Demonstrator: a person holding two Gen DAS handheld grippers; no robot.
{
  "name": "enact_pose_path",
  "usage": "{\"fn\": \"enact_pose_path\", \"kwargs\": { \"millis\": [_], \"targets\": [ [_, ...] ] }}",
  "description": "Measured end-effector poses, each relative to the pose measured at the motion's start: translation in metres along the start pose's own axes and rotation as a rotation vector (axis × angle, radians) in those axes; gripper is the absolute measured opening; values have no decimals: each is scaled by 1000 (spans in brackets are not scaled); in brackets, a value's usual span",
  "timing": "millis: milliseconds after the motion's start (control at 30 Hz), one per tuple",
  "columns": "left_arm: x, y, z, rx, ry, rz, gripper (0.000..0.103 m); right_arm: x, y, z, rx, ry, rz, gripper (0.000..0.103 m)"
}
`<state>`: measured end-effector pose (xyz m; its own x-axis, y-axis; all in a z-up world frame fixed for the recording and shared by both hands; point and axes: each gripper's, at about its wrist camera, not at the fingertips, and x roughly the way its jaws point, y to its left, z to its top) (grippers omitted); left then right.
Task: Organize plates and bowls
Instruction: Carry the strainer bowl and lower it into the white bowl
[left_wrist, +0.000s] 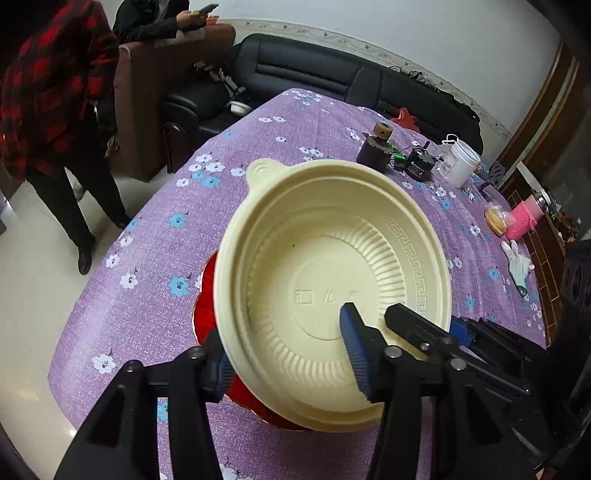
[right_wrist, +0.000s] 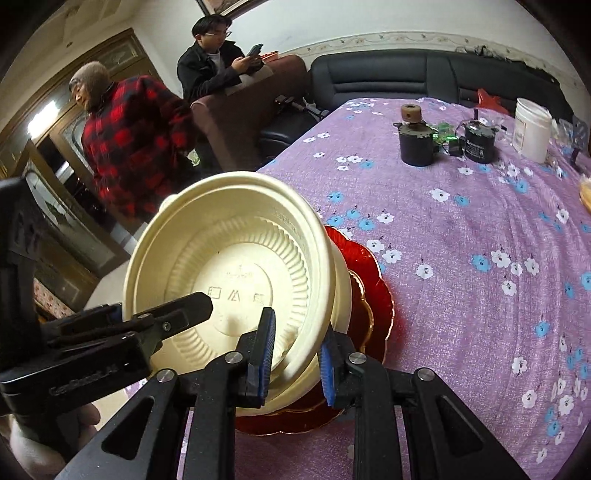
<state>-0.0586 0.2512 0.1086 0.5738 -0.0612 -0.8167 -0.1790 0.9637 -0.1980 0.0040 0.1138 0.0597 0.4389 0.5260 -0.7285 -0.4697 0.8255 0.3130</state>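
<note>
A cream plastic bowl (left_wrist: 325, 273) with ribbed walls is tilted over red scalloped plates (left_wrist: 207, 310) on the purple flowered tablecloth. In the right wrist view the cream bowl (right_wrist: 236, 266) sits tilted inside a second cream bowl (right_wrist: 341, 295), on the red plates (right_wrist: 373, 295). My left gripper (left_wrist: 291, 354) straddles the bowl's near rim, one blue pad inside, one outside. My right gripper (right_wrist: 295, 354) holds the opposite rim between its blue pads. Each gripper shows in the other's view.
At the table's far side stand a dark cylinder with a brown spool (right_wrist: 415, 136), a black motor (right_wrist: 480, 142) and a white tub (right_wrist: 532, 129). A pink box (left_wrist: 521, 221) and white glove (left_wrist: 517, 258) lie right. Two people and sofas (left_wrist: 332, 74) are beyond the left edge.
</note>
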Motion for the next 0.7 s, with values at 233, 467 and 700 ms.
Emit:
{"fn": "enact_pose_path", "kwargs": {
  "millis": [233, 467, 700],
  "targets": [
    [-21, -4, -2, 24, -120, 67, 72, -1, 1, 0, -26, -71, -72, 42],
    [-61, -5, -13, 48, -270, 108, 83, -11, 14, -5, -73, -176, -59, 70],
    [-74, -3, -22, -9, -341, 106, 84, -44, 21, -9, -95, -288, -90, 77]
  ]
}}
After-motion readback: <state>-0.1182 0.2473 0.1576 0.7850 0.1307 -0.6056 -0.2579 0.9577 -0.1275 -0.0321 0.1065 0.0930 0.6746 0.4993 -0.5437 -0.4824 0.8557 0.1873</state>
